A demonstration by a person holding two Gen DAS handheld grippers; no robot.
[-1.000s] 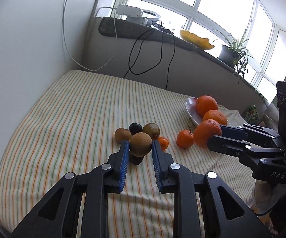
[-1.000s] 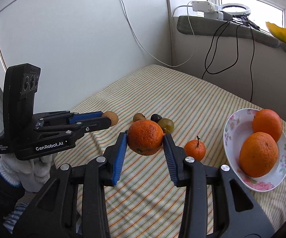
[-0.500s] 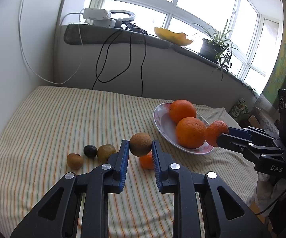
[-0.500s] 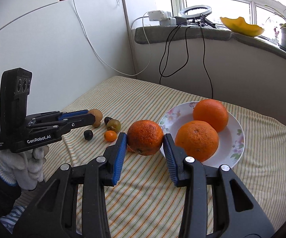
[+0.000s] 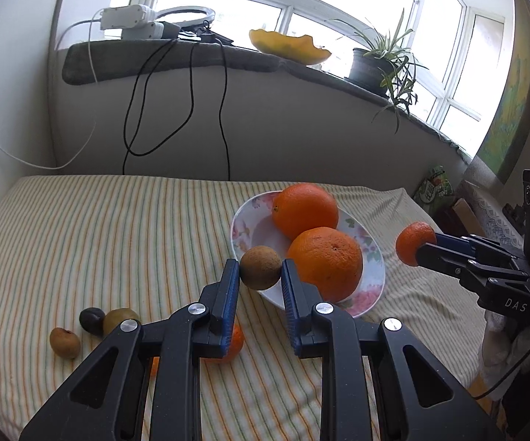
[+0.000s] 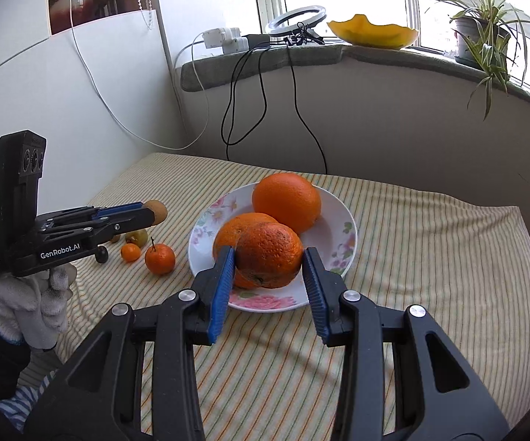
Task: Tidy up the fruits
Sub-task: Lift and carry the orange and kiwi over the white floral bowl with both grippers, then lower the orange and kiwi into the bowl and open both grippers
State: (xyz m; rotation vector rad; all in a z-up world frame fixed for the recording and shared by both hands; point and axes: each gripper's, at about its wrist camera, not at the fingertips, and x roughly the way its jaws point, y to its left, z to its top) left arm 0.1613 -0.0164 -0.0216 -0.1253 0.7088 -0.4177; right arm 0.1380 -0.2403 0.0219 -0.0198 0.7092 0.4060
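My left gripper [image 5: 259, 270] is shut on a brown kiwi [image 5: 260, 267] and holds it in the air by the near left rim of the flowered white plate [image 5: 242, 228]. Two large oranges [image 5: 304, 210] lie on that plate. My right gripper [image 6: 268, 257] is shut on a dark-skinned orange [image 6: 269, 254] and holds it above the near part of the plate [image 6: 345, 228]. In the left wrist view the right gripper [image 5: 417, 248] shows at the right with its orange [image 5: 413, 242]. In the right wrist view the left gripper [image 6: 152, 213] shows at the left.
On the striped cloth [image 5: 117, 228] left of the plate lie a small brown fruit [image 5: 64, 342], a dark plum [image 5: 91, 320], a greenish fruit [image 5: 119, 318] and small tangerines [image 6: 160, 258]. Black cables [image 5: 191, 84] hang from the windowsill. A plant pot [image 5: 369, 70] stands there.
Both grippers have moved toward the plate with their fruit. The kiwi is now at the plate's rim and the orange hangs over the plate. Both stay shut.
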